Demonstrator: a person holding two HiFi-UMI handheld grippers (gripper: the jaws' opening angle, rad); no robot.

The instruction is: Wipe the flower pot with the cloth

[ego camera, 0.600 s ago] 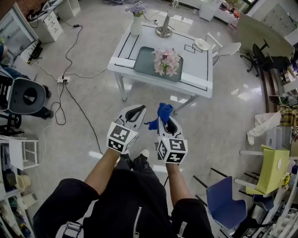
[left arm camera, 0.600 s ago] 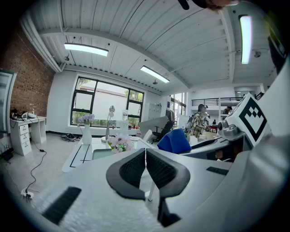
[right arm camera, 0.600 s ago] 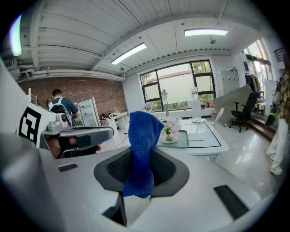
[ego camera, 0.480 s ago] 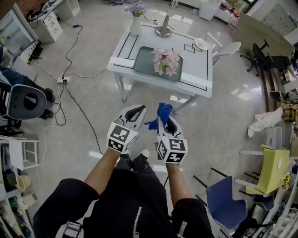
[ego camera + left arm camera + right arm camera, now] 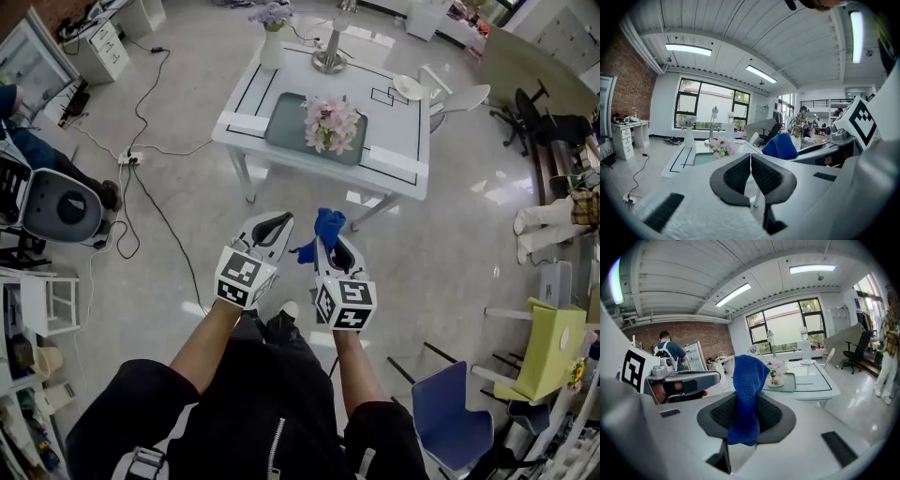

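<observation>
A small flower pot with pink blooms (image 5: pixel 330 123) stands on a grey tray (image 5: pixel 281 128) on the white table (image 5: pixel 394 141) ahead; it also shows as the flower pot (image 5: pixel 776 376) in the right gripper view and as the flower pot (image 5: pixel 723 147) in the left gripper view. My right gripper (image 5: pixel 328 242) is shut on a blue cloth (image 5: pixel 327 226), whose folds stick up between the jaws as the cloth (image 5: pixel 747 397). My left gripper (image 5: pixel 272 228) is shut with nothing in it. Both grippers hang over the floor, well short of the table.
A white vase of purple flowers (image 5: pixel 272 37), a metal lamp base (image 5: pixel 330 58) and a white dish (image 5: pixel 408 88) share the table. White chairs (image 5: pixel 459 98) stand at its right. Cables (image 5: pixel 141 159) trail across the floor on the left. A blue chair (image 5: pixel 455 417) is at my lower right.
The view has shifted slightly; the table sits a little higher and to the left in frame. Both grippers keep their pose, and the cloth stays clamped.
</observation>
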